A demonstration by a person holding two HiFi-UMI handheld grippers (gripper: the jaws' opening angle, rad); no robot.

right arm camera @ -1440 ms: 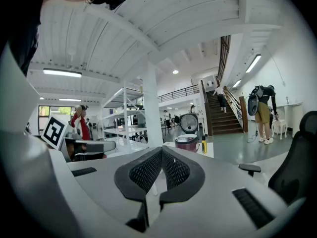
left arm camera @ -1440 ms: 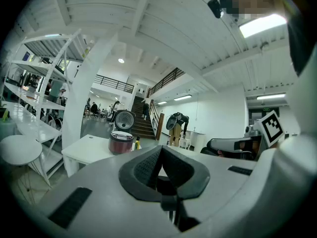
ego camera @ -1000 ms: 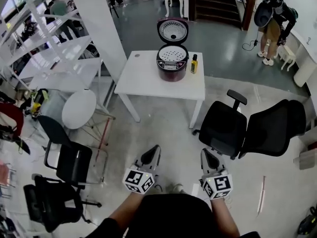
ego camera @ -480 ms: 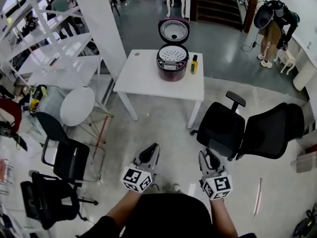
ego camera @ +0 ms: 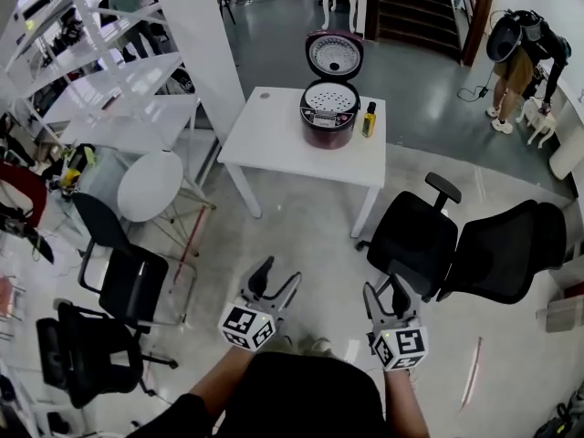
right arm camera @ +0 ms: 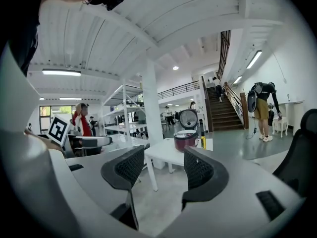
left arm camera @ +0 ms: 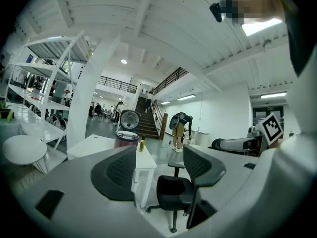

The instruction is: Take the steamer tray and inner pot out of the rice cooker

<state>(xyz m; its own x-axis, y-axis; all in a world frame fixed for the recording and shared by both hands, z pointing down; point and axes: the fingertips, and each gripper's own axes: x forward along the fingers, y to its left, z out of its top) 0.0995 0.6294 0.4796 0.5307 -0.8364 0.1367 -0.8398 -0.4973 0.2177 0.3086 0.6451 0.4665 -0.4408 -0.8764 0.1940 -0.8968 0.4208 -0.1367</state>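
Far ahead on the white table [ego camera: 265, 144] stands the dark red rice cooker [ego camera: 328, 121] with its lid [ego camera: 334, 56] raised. The white perforated steamer tray [ego camera: 330, 97] lies in its top; the inner pot is hidden beneath it. The cooker [left arm camera: 127, 139] shows small in the left gripper view, and the cooker [right arm camera: 185, 140] is equally distant in the right gripper view. My left gripper [ego camera: 276, 279] [left arm camera: 159, 155] and right gripper [ego camera: 385, 290] [right arm camera: 163, 157] hang low over the floor, well short of the table. Both have just been opening and stand open with nothing between their jaws.
A yellow bottle [ego camera: 369, 119] stands right of the cooker. Black office chairs [ego camera: 415, 240] [ego camera: 502, 249] sit to the right between me and the table, with more chairs [ego camera: 128, 281] at the left. A round white table [ego camera: 151, 185], white shelving [ego camera: 109, 71] and a pillar [ego camera: 196, 35] line the left. A person [ego camera: 522, 53] bends at the back right.
Both grippers' jaws went from shut to spread wide. The table and cooker sit slightly lower and further right in the head view.
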